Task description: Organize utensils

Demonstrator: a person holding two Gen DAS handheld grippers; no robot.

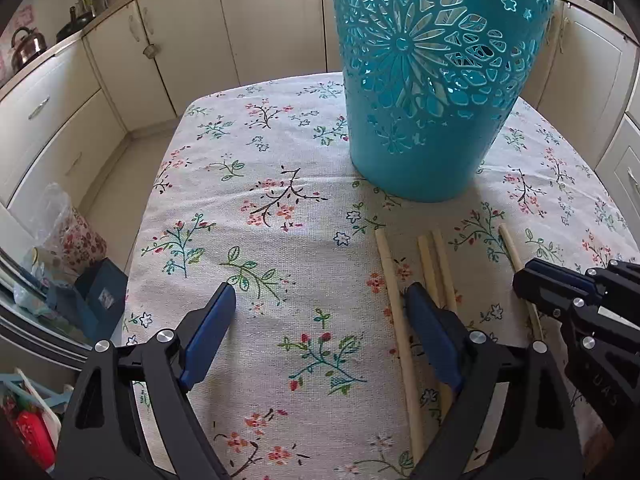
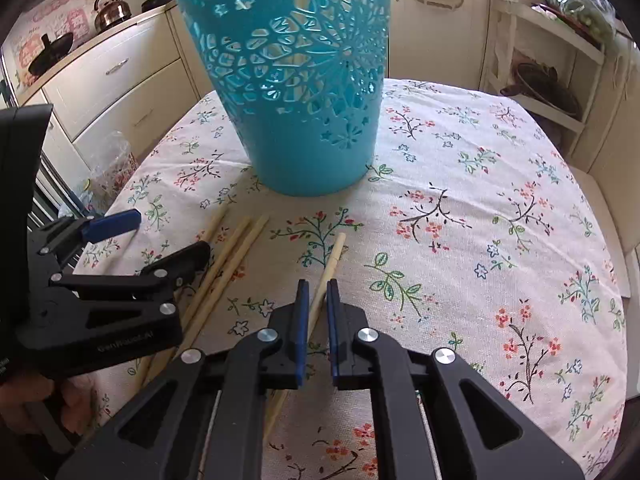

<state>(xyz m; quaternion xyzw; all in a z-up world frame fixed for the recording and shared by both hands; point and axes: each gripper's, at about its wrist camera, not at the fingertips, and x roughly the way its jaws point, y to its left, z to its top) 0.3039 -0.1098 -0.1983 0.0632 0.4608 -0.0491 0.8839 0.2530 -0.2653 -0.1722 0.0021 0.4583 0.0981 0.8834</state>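
Observation:
A tall teal cut-out basket (image 1: pixel 432 100) (image 2: pixel 304 100) stands upright on the floral tablecloth (image 1: pixel 260 200) (image 2: pixel 460 200). Several pale wooden chopsticks lie in front of it. My right gripper (image 2: pixel 318 289) (image 1: pixel 524 284) is shut on one chopstick (image 2: pixel 334 250) (image 1: pixel 510 246), which still rests on the cloth and sticks out toward the basket. Three more chopsticks (image 2: pixel 236 240) (image 1: pixel 426 264) lie side by side just left of it. Above them my left gripper (image 1: pixel 320 294) (image 2: pixel 160 236) stands open and holds nothing; its right finger (image 1: pixel 424 320) overlaps them.
Cream kitchen cabinets surround the table. A kettle (image 1: pixel 26 46) (image 2: pixel 112 10) sits on the counter at left. A plastic bag (image 1: pixel 68 224) and a blue box (image 1: pixel 100 292) lie off the table's left edge. An open shelf (image 2: pixel 540 80) stands at right.

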